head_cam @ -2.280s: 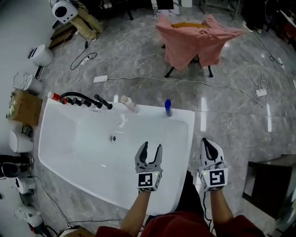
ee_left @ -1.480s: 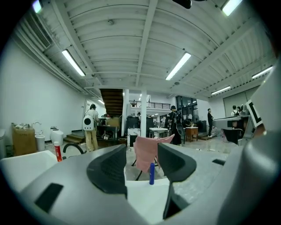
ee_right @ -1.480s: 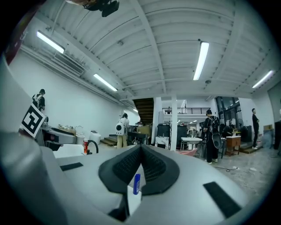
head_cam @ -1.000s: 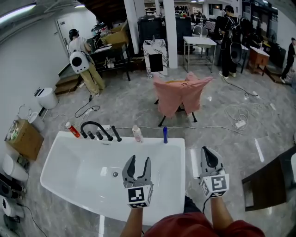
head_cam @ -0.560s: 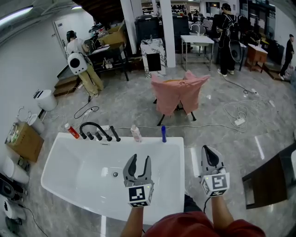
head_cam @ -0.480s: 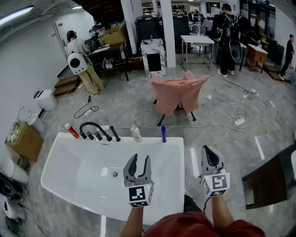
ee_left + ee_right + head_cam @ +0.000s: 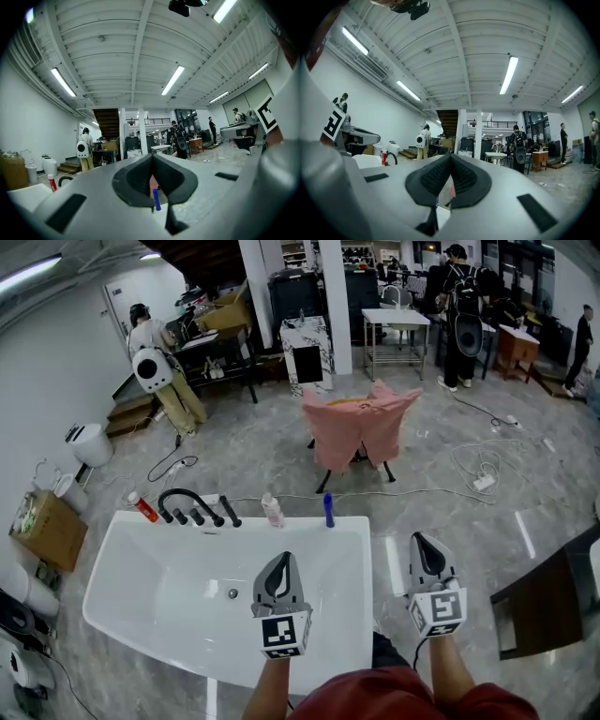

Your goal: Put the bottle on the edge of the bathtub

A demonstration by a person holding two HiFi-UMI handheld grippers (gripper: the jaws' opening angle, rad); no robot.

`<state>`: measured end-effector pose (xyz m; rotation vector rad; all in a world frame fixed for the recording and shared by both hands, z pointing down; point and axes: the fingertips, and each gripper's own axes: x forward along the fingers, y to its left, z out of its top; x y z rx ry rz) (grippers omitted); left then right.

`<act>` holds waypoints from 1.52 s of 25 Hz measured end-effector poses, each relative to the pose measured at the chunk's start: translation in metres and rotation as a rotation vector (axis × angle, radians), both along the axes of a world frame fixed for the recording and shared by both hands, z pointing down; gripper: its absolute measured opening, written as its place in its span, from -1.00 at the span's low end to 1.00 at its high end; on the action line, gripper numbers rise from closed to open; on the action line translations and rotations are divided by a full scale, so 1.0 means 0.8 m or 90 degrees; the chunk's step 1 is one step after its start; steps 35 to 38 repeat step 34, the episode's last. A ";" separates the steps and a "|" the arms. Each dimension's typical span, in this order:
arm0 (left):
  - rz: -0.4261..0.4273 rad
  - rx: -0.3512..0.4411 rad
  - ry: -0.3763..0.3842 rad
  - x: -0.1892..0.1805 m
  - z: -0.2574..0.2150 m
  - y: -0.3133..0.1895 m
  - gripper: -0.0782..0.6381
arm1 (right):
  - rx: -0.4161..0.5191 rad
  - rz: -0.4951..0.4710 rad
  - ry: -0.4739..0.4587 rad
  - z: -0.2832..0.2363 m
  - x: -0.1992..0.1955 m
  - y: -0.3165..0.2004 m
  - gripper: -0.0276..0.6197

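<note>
Three bottles stand on the far rim of the white bathtub [image 7: 300, 524]: a red one [image 7: 142, 507], a pale one [image 7: 272, 510] and a blue one [image 7: 328, 510]. My left gripper [image 7: 285, 559] hovers over the tub's near right part, shut with nothing between its jaws. In the left gripper view the blue bottle [image 7: 156, 199] shows small through the notch under the closed tips [image 7: 152, 157], and the red bottle [image 7: 51, 182] stands far left. My right gripper [image 7: 419, 540] is shut and empty, just right of the tub over the floor; its tips [image 7: 451, 157] meet.
A black faucet set [image 7: 192, 506] sits on the tub's far rim. A pink cloth drapes a chair [image 7: 361, 423] beyond the tub. A cardboard box [image 7: 45, 526] is at the left, dark furniture [image 7: 553, 601] at the right. Cables run over the floor; people stand far back.
The left gripper's jaws, open in the earlier frames, have closed with nothing in them. The right gripper has stayed shut. The view has shifted slightly.
</note>
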<state>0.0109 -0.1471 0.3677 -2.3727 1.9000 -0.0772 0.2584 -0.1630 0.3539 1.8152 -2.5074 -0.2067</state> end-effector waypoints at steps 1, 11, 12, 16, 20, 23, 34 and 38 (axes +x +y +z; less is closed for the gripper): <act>0.002 -0.001 -0.001 0.001 0.001 -0.001 -0.76 | 0.000 0.001 0.001 0.001 0.001 -0.001 -0.92; 0.024 -0.003 0.004 0.014 0.004 -0.013 -0.76 | -0.013 0.013 0.022 0.009 0.005 -0.003 -0.92; 0.025 -0.004 0.003 0.014 0.005 -0.015 -0.76 | -0.014 0.015 0.024 0.009 0.006 -0.004 -0.92; 0.025 -0.004 0.006 0.014 0.005 -0.020 -0.76 | -0.017 0.023 0.026 0.010 0.010 -0.008 -0.92; 0.032 -0.008 0.007 0.015 0.010 -0.025 -0.76 | -0.018 0.029 0.028 0.012 0.011 -0.010 -0.92; 0.039 -0.007 0.005 0.019 0.011 -0.027 -0.76 | -0.020 0.034 0.032 0.014 0.014 -0.011 -0.92; 0.049 -0.008 0.009 0.025 0.012 -0.042 -0.76 | -0.025 0.047 0.036 0.018 0.021 -0.021 -0.92; 0.049 -0.008 0.009 0.025 0.012 -0.042 -0.76 | -0.025 0.047 0.036 0.018 0.021 -0.021 -0.92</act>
